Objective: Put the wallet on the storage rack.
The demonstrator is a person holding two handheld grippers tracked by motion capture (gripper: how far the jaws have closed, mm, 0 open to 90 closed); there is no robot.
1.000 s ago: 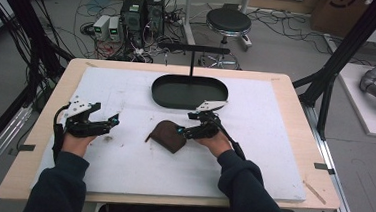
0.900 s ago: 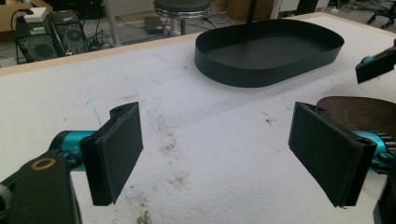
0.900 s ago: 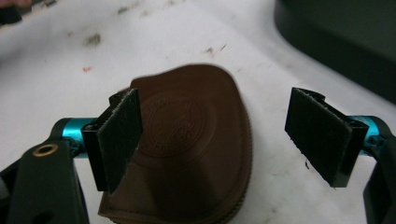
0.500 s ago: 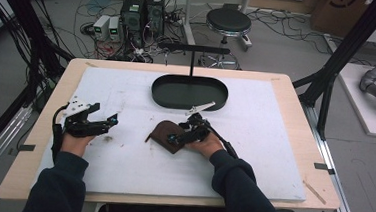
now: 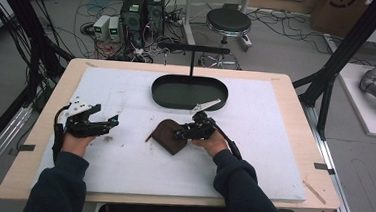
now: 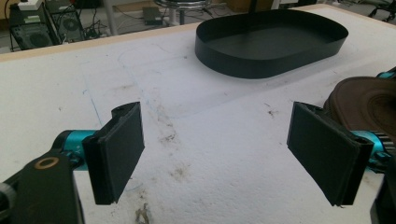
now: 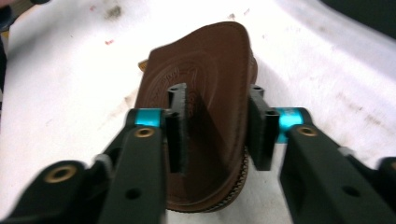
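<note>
A brown leather piece (image 5: 168,134) is seen lying flat on the white foam mat (image 5: 122,161), near the middle of the table (image 5: 295,113) and just in front of the black oval tray (image 5: 189,92). The right gripper (image 5: 180,133) is brought in from the right side, its tips placed at the right edge of the leather. In the right gripper view, the leather piece (image 7: 205,84) is framed by the two jaws, one pad set over its embossed top face and the other at its rounded, stitched edge; the jaws are held at a narrow gap, and whether the leather is actually pinched cannot be told, since the contact under the pads is hidden. The right gripper (image 7: 217,123) is carried low, close to the mat. Over on the left, the left gripper (image 5: 109,122) is held in the person's hand above the mat, well apart from the leather, pointing across toward it. In the left gripper view its jaws are spread wide, the left gripper (image 6: 233,154) holding nothing, with stained foam seen between the pads. The tray (image 6: 271,42) is shown empty beyond, and a curved edge of the leather piece (image 6: 369,105) is caught at the right side of that view.
</note>
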